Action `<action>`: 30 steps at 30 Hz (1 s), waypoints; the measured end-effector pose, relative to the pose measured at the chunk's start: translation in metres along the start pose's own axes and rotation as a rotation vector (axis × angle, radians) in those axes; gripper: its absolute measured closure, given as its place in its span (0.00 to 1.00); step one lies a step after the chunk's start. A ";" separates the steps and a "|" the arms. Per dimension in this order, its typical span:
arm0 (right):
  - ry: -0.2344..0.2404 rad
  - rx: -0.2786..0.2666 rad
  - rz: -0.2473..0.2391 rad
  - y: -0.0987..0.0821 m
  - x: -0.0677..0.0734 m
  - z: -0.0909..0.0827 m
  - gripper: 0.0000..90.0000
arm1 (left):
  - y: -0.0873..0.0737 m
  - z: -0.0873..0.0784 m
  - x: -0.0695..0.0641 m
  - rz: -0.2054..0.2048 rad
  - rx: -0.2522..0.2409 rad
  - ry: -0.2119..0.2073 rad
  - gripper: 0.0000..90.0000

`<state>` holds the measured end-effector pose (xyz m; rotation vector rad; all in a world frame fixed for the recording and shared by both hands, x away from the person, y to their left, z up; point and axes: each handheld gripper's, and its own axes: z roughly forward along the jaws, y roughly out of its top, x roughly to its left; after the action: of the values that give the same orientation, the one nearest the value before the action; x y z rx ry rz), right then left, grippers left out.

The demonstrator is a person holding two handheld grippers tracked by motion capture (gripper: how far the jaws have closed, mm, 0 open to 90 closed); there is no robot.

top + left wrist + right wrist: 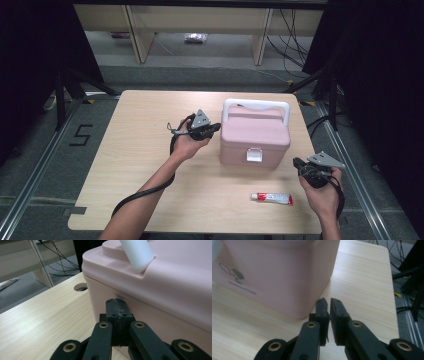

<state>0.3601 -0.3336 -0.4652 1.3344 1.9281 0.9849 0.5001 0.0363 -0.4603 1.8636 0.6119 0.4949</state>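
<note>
A pale pink plastic box [255, 137] with a white carry handle [256, 106] and a white front latch stands shut on the light wooden counter [135, 150], right of centre. The left gripper [216, 128] sits at the box's nine o'clock, fingers pressed together, tips just beside its side wall. The right gripper [297, 163] hovers at the box's four o'clock, fingers nearly together with a thin slit between, holding nothing. A red-and-white tube [271, 198] lies at the box's six o'clock.

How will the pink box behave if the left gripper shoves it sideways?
The pink box probably slides rather than tips: it sits flat and broad on the smooth wooden table. It looks like stiff moulded plastic, so little flex. The left gripper, jaws shut, sits at mid-height, which favours sliding.
</note>
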 end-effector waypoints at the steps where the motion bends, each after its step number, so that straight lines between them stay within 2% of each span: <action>1: 0.000 0.000 0.000 0.000 0.000 0.000 0.97 | 0.000 0.000 0.000 0.000 0.000 0.000 1.00; 2: -0.012 -0.005 -0.011 0.001 -0.004 0.001 1.00 | 0.001 0.002 -0.002 0.002 0.001 -0.004 1.00; 5: -0.023 0.007 -0.001 0.002 -0.009 0.002 1.00 | 0.002 0.004 -0.005 0.009 0.007 -0.010 1.00; 6: -0.034 0.023 0.039 0.002 -0.007 0.002 1.00 | 0.003 0.005 -0.007 0.013 0.010 -0.012 1.00; 7: -0.033 0.009 0.005 0.003 -0.013 0.003 1.00 | 0.004 0.006 -0.008 0.015 0.011 -0.013 1.00; 10: -0.048 0.023 0.041 0.006 -0.017 0.003 1.00 | 0.005 0.010 -0.012 0.019 0.010 -0.020 1.00; 11: -0.042 0.012 0.015 0.007 -0.022 0.005 1.00 | 0.006 0.010 -0.013 0.023 0.012 -0.024 1.00; 15: -0.049 0.020 0.029 0.014 -0.028 0.008 1.00 | 0.008 0.015 -0.019 0.023 0.011 -0.035 1.00; 16: -0.061 0.032 0.046 0.015 -0.028 0.008 1.00 | 0.008 0.017 -0.020 0.024 0.010 -0.037 1.00; 17: -0.064 0.022 0.035 0.016 -0.031 0.010 1.00 | 0.008 0.017 -0.022 0.024 0.012 -0.037 1.00; 18: -0.071 0.019 -0.002 0.018 -0.036 0.011 1.00 | 0.009 0.019 -0.023 0.023 0.011 -0.038 1.00; 19: -0.067 0.027 0.045 0.019 -0.034 0.011 1.00 | 0.009 0.019 -0.024 0.024 0.013 -0.039 1.00; 20: -0.059 0.019 0.019 0.020 -0.038 0.013 1.00 | 0.009 0.020 -0.026 0.025 0.015 -0.043 1.00; 22: -0.068 0.019 0.014 0.021 -0.043 0.014 1.00 | 0.009 0.021 -0.027 0.029 0.016 -0.044 1.00; 24: -0.071 0.021 0.036 0.023 -0.044 0.016 1.00 | 0.010 0.023 -0.031 0.026 0.018 -0.052 1.00; 25: -0.071 0.023 0.015 0.023 -0.047 0.017 1.00 | 0.009 0.024 -0.032 0.025 0.019 -0.056 1.00; 27: -0.078 0.023 0.010 0.024 -0.048 0.018 1.00 | 0.009 0.024 -0.035 0.035 0.026 -0.062 0.99; 28: -0.080 0.022 0.010 0.025 -0.049 0.019 1.00 | 0.009 0.025 -0.037 0.033 0.023 -0.066 0.99; 29: -0.077 0.030 0.041 0.025 -0.047 0.020 1.00 | 0.009 0.026 -0.038 0.038 0.026 -0.070 0.99; 30: -0.079 0.036 0.038 0.025 -0.048 0.020 1.00 | 0.009 0.026 -0.040 0.039 0.027 -0.074 0.99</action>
<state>0.4043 -0.3680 -0.4534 1.4143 1.8760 0.9062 0.4863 -0.0099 -0.4631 1.9137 0.5366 0.4433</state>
